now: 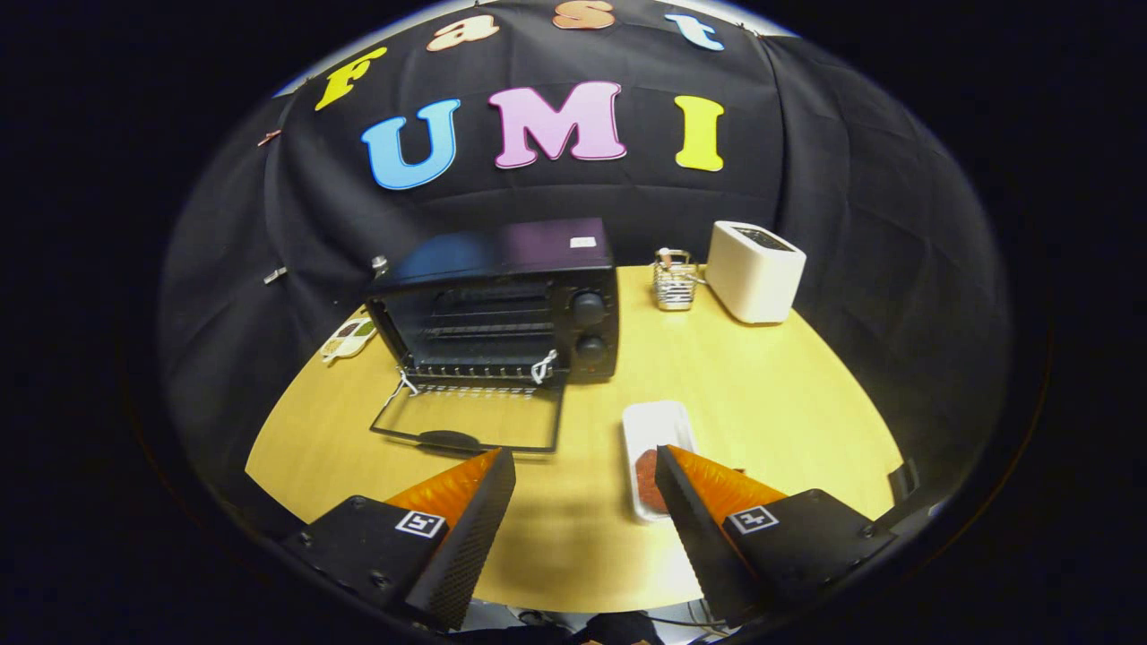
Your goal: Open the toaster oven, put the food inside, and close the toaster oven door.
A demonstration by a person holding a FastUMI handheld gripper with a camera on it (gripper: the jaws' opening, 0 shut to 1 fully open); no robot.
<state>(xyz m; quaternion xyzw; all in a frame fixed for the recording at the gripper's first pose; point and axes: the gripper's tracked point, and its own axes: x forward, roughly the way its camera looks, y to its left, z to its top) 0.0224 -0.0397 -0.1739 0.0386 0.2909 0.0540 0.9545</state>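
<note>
A black toaster oven [502, 305] stands at the back of the wooden table, left of centre. Its glass door [470, 421] hangs fully down, flat on the table, and the wire racks inside show. A white oblong tray [657, 430] lies to the right of the door, just ahead of my right finger. A round reddish-brown piece of food [647, 472] rests on the tray's near half, partly hidden by that finger. My gripper [582, 461] is open above the table's near part, with nothing between its fingers.
A white slot toaster [755, 270] stands at the back right. A small wire basket [675, 279] sits between it and the oven. A small packet [348, 339] lies left of the oven. The round table's edge [582, 605] runs close below the fingers.
</note>
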